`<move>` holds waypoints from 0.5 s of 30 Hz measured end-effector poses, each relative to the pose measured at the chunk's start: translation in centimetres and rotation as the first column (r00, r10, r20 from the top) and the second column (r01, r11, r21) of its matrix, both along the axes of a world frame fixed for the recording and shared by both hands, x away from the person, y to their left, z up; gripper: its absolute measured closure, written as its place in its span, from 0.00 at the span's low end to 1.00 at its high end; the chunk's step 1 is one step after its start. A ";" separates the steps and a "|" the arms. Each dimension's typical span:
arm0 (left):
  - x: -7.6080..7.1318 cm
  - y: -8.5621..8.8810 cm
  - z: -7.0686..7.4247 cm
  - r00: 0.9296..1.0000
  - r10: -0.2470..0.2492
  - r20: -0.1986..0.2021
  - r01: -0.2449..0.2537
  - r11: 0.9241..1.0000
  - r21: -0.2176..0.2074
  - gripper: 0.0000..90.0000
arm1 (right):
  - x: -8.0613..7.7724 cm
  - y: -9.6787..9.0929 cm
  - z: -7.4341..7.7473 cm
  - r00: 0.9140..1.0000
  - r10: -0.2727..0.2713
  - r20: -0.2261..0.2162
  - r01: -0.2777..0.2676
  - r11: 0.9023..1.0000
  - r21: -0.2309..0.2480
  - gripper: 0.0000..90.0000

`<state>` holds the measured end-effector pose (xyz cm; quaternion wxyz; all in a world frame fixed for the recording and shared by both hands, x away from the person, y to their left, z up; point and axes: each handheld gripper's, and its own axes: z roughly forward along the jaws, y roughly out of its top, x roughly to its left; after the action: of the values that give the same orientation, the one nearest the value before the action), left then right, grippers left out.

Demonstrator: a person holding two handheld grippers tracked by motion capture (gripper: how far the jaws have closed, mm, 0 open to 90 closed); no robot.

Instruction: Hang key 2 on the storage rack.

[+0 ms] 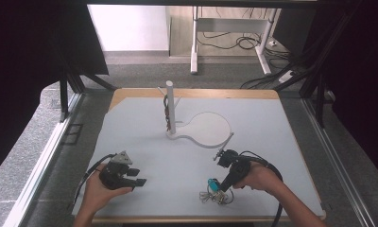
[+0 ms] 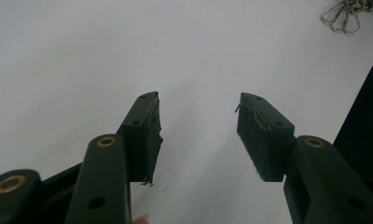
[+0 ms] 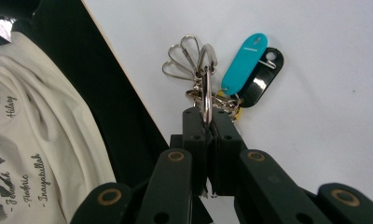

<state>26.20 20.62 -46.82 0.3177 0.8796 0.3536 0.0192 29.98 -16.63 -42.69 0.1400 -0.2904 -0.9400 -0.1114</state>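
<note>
Keyring bunch of thin silver metal loops with a teal plastic tag and a black plastic tag (image 1: 215, 190) lies near the front edge of the pale grey table top (image 1: 144, 142), w/ the right gripper (image 1: 219, 185) reaching down onto it. Left gripper (image 1: 141, 177) rests at front left, well apart from the bunch. White stand, upright round post on a flat round base (image 1: 203, 128), sits mid-table; something dark and thin hangs on the post, too small to tell what.

Left gripper view: left gripper (image 2: 198, 133) released, nothing btwn the jaws, ribbed black pads (image 2: 257, 140) frayed at the edges. Silver loops (image 2: 345, 13) show far off at top right.

Right gripper view: right gripper (image 3: 208, 123) clenched on the big split ring (image 3: 206, 93), edge-on btwn the pads. Drop-shaped wire clips (image 3: 184, 58) fan above; teal tag (image 3: 244, 63) overlaps black tag (image 3: 263, 79), both smooth, oval, glossy.

Judgement: grip is narrow, metal on pad, so lift slow and straight up, keep the squeeze firm; loose tags will swing, so avoid jerks. If the bunch is bound for the post, approach w/ the ring opening facing it.
</note>
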 end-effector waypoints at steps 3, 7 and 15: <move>0.0 0.1 0.0 1.000 0.003 0.001 -0.003 1.000 -0.004 0.55 | 0.3 -0.1 0.3 1.000 -0.010 0.004 0.010 1.000 -0.004 0.97; 0.0 0.1 0.0 1.000 0.001 0.001 -0.001 1.000 0.001 0.55 | 0.9 -0.4 1.5 0.999 -0.025 0.021 0.025 1.000 0.003 0.97; -0.1 -0.1 -0.2 1.000 0.003 0.002 -0.003 1.000 -0.004 0.55 | 2.5 -1.3 4.9 0.995 -0.070 0.067 0.070 0.998 0.006 0.97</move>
<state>26.15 20.53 -46.99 0.3199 0.8784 0.3546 0.0195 32.44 -17.93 -37.79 0.1051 -0.3189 -0.9332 -0.1278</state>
